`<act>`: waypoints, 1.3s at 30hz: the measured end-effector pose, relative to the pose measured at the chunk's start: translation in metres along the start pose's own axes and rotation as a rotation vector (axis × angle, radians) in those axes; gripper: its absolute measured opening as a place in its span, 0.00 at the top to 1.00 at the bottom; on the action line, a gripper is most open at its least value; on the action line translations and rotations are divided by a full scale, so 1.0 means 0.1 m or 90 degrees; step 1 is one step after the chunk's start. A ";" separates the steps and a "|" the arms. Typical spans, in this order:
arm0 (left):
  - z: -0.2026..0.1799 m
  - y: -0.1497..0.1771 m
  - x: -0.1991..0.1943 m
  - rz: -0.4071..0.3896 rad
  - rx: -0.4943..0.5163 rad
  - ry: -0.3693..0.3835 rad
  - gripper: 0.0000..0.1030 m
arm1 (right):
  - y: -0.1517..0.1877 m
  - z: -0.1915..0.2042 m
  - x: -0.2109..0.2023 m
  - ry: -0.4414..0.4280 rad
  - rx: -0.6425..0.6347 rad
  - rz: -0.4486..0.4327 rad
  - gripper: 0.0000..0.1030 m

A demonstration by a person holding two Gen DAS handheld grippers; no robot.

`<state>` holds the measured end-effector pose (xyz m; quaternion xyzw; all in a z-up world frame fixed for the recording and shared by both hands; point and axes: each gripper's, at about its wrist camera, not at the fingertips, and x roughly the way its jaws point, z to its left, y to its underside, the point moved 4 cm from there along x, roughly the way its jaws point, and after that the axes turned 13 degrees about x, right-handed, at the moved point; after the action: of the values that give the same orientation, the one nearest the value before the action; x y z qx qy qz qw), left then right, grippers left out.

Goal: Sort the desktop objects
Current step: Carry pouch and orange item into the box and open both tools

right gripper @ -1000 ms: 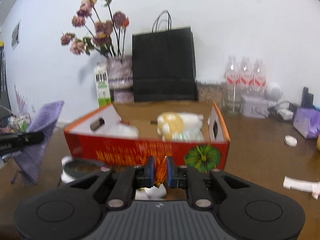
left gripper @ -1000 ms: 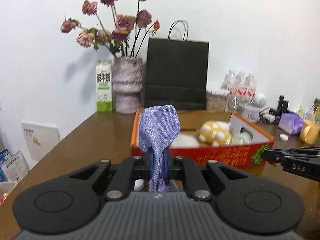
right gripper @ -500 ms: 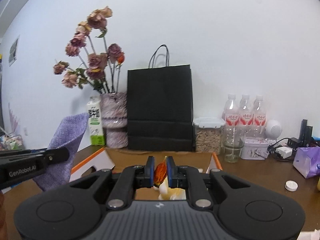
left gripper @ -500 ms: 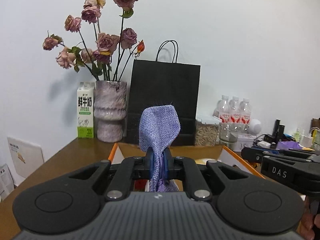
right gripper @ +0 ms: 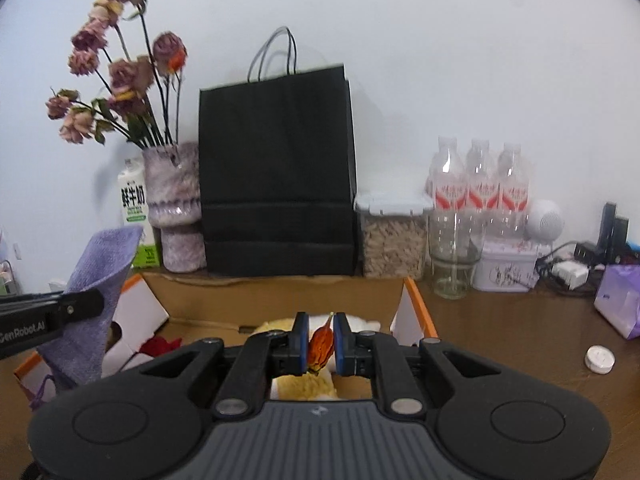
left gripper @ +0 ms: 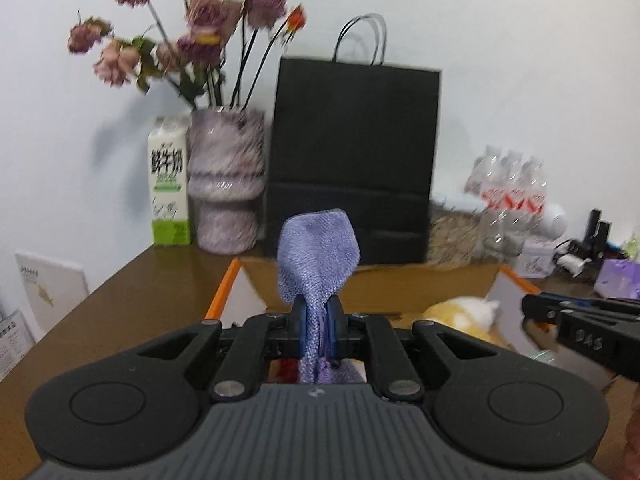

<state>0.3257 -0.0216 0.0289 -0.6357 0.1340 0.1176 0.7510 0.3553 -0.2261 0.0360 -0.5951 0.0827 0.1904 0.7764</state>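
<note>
The left gripper (left gripper: 318,322) is clenched on a purple cloth (left gripper: 318,256), which sticks up above the jaws and hangs below them. The right gripper (right gripper: 320,338) pinches a small orange dried flower (right gripper: 320,346) between its pads. Below and just ahead of both jaws lies an open orange cardboard box (right gripper: 412,312) holding a yellow-and-white plush toy (left gripper: 464,312). Beyond the box stand a black paper bag (right gripper: 276,172), a vase of dried roses (right gripper: 174,204), a milk carton (left gripper: 170,184) and water bottles (right gripper: 480,188).
</note>
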 end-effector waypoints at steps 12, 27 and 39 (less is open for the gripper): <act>-0.01 0.14 0.12 0.043 0.020 0.004 0.90 | 0.15 -0.05 0.13 0.008 -0.008 0.033 0.89; -0.13 0.11 0.02 0.006 0.055 -0.001 0.06 | 0.12 -0.05 0.05 -0.011 0.025 0.011 0.14; -0.15 0.08 -0.10 -0.034 0.056 -0.019 0.00 | 0.07 -0.03 -0.05 -0.013 0.024 -0.024 0.00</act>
<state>0.3131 -0.0355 0.0228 -0.6035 0.1112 0.1011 0.7831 0.3484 -0.2285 0.0308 -0.5799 0.0668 0.1802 0.7917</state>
